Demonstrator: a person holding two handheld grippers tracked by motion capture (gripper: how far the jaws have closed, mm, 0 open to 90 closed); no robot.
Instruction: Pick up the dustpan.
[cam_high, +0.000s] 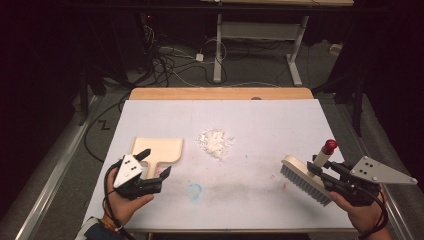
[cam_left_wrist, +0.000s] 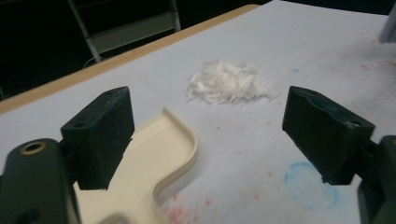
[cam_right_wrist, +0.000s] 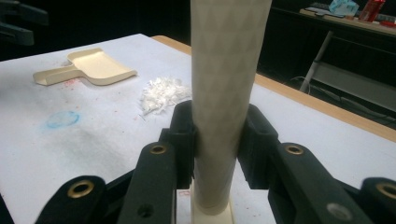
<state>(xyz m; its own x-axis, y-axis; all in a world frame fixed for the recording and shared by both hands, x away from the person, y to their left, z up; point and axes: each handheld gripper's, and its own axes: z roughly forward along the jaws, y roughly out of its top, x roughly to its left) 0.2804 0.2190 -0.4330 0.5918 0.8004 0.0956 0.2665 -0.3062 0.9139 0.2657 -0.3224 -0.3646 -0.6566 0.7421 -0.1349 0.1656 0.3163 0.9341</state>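
Gripping brush (cam_high: 306, 178) handle (cam_right_wrist: 226, 93), right claw (cam_right_wrist: 217, 140), red tip aimed far-right.

No legible text, label, brand, number or sign appears on any surface. A red can-like item (cam_right_wrist: 372, 9) on the far bench in the right gripper view may carry print, but it is too small to read.

I see the white-covered counter (cam_high: 280, 115) carrying a pile of white shreds (cam_high: 215, 140); left of the pile lies a cream dustpan (cam_high: 159, 149), right of it a brush (cam_high: 302, 179).
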